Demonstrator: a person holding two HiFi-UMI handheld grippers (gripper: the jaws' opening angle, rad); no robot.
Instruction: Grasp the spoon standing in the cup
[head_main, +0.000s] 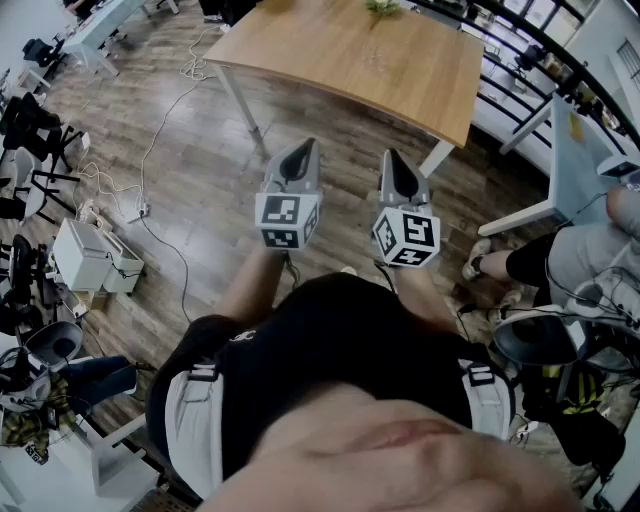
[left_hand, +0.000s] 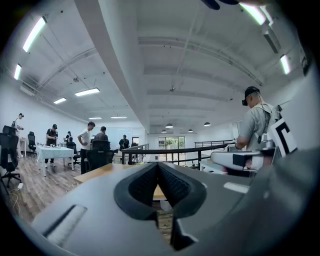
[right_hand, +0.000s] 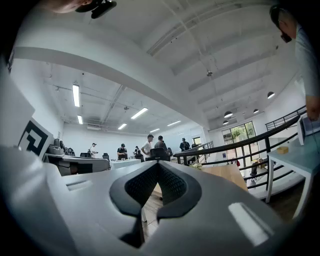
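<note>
Above the wood floor (head_main: 190, 160), in front of the person's body, the left gripper (head_main: 300, 152) and right gripper (head_main: 392, 160) are held side by side, pointing toward the wooden table (head_main: 350, 60). Both jaw pairs are closed tip to tip, holding nothing. No view shows the spoon or cup, so position and axis cannot be told.

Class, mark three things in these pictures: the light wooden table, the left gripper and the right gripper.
Light wooden rectangular table (head_main: 340, 50): head view, on its bare top.
Grey left gripper (head_main: 303, 148): head view, where its fingertips meet.
Grey right gripper (head_main: 392, 158): head view, where its fingertips meet.
</note>
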